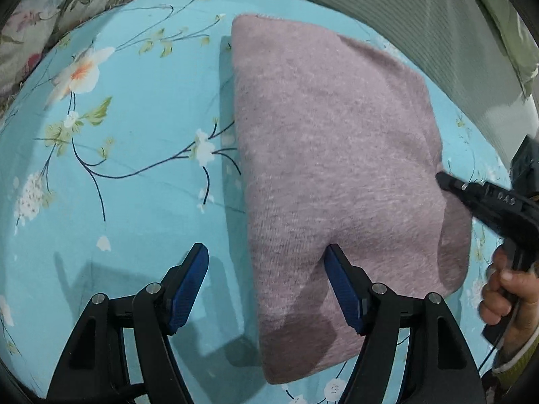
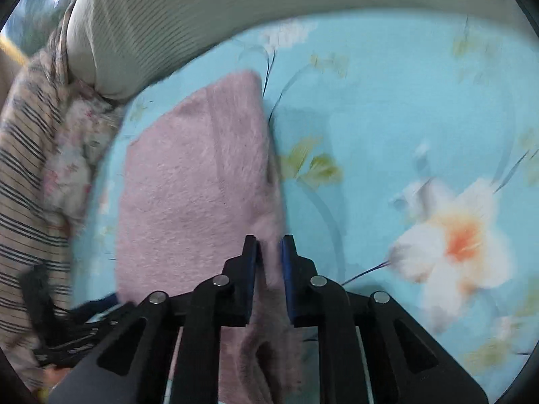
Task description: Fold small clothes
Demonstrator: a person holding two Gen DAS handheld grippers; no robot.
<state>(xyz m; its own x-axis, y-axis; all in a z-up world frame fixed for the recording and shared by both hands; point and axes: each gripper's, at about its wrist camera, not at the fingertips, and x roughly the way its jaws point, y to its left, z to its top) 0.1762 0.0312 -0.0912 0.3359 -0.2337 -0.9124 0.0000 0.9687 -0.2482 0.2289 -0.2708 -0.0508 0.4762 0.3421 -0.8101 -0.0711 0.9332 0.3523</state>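
I've got the folded garment (image 1: 337,181) lying on the bedsheet (image 1: 134,185), stretching fwd from my left gripper (image 1: 266,252); its right finger touches the cloth, left finger sits over bare sheet. Right gripper (image 2: 269,242) pinches the garment's edge btwn its jaws, rest of it lying fwd-left. Pillow (image 2: 168,10) lies beyond the garment, other clothes (image 2: 37,168) piled far left of the right jaws.

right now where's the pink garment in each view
Left wrist: pink garment fills centre-right, running top to bottom, over the left gripper's right finger.
Right wrist: centre-left, its edge pinched in the right gripper.
Shared landmark: the blue floral sheet beneath it.
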